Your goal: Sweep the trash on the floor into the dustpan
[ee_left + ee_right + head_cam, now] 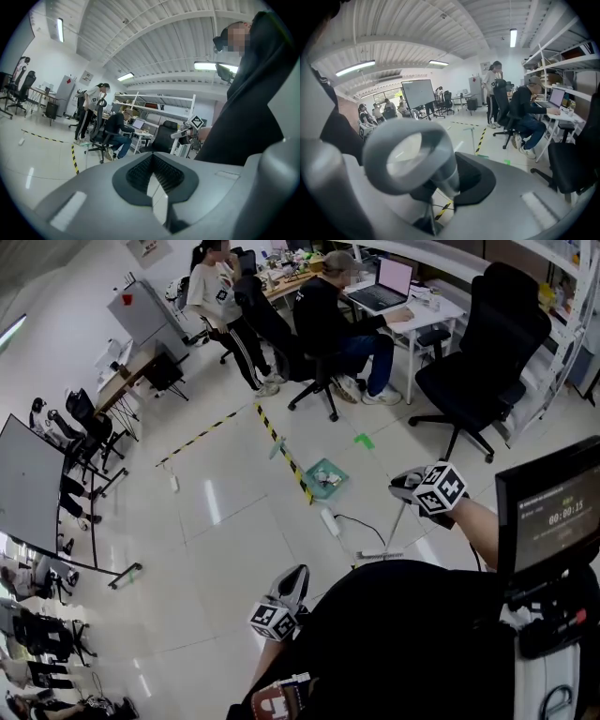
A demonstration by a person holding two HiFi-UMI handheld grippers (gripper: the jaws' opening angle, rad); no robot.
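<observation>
A teal dustpan (325,478) lies on the floor beside the yellow-black tape line (286,457), with pale scraps of trash (329,480) inside it. Its upright handle (472,138) shows in the right gripper view. My right gripper (412,486) is shut on the grey ring-shaped top of the broom handle (408,157). The broom's thin pole (397,529) runs down to the floor near my feet. My left gripper (293,579) hangs low by my body, pointing out into the room; its jaws are together with nothing between them (153,180).
A white power strip (329,521) with a black cable lies just in front of the dustpan. A black office chair (483,362) stands at the right. Two people are at desks beyond, one seated (328,320). A whiteboard (28,484) stands at the left. A green floor mark (364,440) is nearby.
</observation>
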